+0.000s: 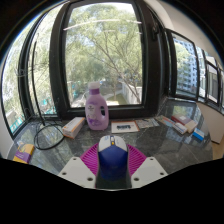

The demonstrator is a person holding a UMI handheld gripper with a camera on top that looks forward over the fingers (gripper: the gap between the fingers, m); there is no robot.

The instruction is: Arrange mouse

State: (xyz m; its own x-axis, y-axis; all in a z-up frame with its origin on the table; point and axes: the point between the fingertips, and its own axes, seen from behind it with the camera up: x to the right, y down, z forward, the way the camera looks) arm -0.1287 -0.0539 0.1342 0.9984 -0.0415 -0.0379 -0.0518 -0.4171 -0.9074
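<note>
Hand-held gripper (112,160) clamped on blue-and-white computer mouse (112,157); smooth shell may slip onto glass table (150,140); pink bottle (96,108) beyond.

Glass table (60,150) before bay windows (100,50), daylit trees (110,40) outside
</note>
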